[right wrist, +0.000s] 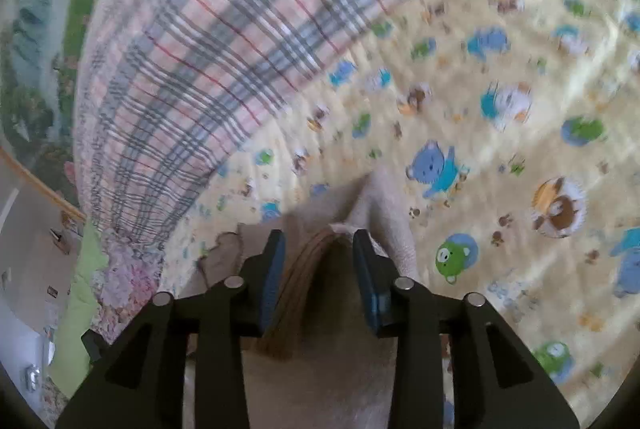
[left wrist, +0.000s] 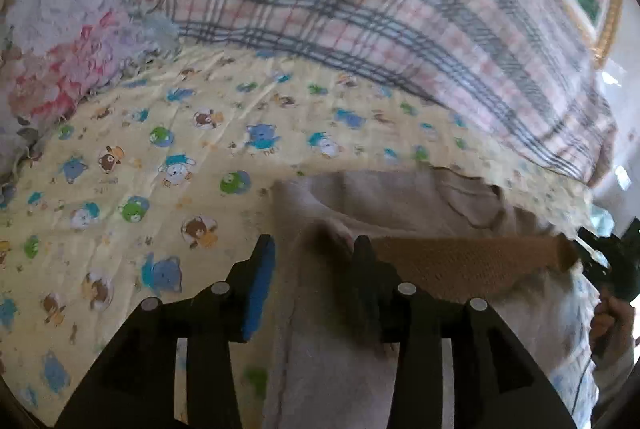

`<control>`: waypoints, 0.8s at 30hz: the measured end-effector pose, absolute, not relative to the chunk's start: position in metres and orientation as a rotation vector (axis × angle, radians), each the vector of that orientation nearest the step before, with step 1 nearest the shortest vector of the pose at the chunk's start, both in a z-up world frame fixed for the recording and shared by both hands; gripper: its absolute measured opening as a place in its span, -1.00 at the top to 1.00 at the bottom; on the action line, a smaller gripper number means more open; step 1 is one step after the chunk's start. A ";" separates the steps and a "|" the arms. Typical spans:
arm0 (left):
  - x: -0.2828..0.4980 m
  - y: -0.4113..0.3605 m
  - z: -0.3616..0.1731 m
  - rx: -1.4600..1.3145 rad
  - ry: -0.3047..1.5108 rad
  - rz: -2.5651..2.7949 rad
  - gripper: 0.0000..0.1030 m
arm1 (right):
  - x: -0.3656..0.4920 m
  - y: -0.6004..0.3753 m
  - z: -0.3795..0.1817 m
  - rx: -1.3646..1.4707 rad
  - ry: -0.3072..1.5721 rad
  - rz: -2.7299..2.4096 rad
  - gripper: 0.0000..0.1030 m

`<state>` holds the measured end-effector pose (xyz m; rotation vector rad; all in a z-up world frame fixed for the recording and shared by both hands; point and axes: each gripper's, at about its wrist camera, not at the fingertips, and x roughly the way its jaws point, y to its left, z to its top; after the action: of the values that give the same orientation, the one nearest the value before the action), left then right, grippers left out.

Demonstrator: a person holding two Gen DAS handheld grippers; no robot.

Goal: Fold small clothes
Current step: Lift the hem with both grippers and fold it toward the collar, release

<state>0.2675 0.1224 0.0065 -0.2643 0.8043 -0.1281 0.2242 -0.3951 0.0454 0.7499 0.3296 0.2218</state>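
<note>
A small beige garment (left wrist: 400, 201) lies on a yellow sheet (left wrist: 160, 157) printed with cartoon bears. Its brown ribbed band (left wrist: 472, 263) runs across to the right. My left gripper (left wrist: 312, 249) stands open over the garment's left end; beige cloth lies between the blue pads, which do not press on it. In the right wrist view the same garment (right wrist: 384, 205) peaks ahead of my right gripper (right wrist: 318, 241). That gripper is open too, with the brown band (right wrist: 304, 269) loose between its fingers. A hand (left wrist: 612, 317) holding the right gripper shows at the left view's right edge.
A pink and grey plaid blanket (left wrist: 360, 9) is heaped along the far side of the sheet, also seen as plaid blanket (right wrist: 200, 49). A fluffy flowered cover (left wrist: 68, 41) lies at the far left. The bed's edge and the floor (right wrist: 28, 269) fall away at the right view's left.
</note>
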 end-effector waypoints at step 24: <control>0.358 0.043 -0.033 -0.063 0.951 -0.116 0.37 | 0.298 -0.332 0.047 0.392 0.476 0.108 0.32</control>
<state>0.3581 0.0428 -0.0328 -0.0625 0.9506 -0.1160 0.2983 -0.3324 0.0469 0.3918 0.4757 0.1076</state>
